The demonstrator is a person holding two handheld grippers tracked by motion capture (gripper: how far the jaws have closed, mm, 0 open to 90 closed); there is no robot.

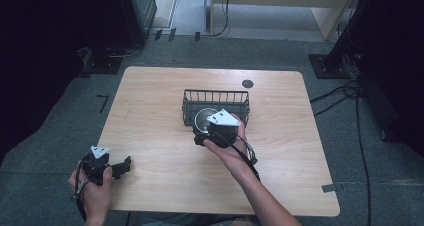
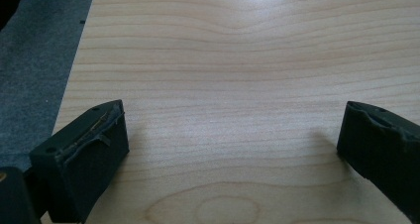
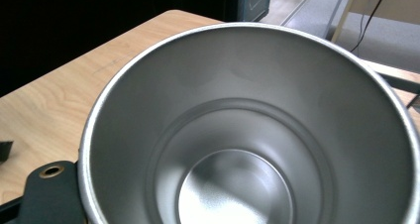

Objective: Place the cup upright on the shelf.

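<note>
A steel cup [image 1: 204,119] hangs at the near left side of a black wire basket [image 1: 216,92], with its mouth tipped toward the high camera. My right gripper [image 1: 202,132] is shut on the cup's rim, held by a hand that comes from the lower right. In the right gripper view the empty cup [image 3: 237,135] looms close, and one of my fingers [image 3: 49,196] lies against the outside of its wall at the lower left. My left gripper [image 1: 122,167] rests low over the table's near left corner. It stands open [image 2: 233,130] with only bare wood between its jaws.
The light wooden table [image 1: 150,116] has a small dark round mark [image 1: 247,83] behind the basket. Grey carpet surrounds the table, with cables [image 1: 345,93] on the floor at the right and dark equipment stands at the back.
</note>
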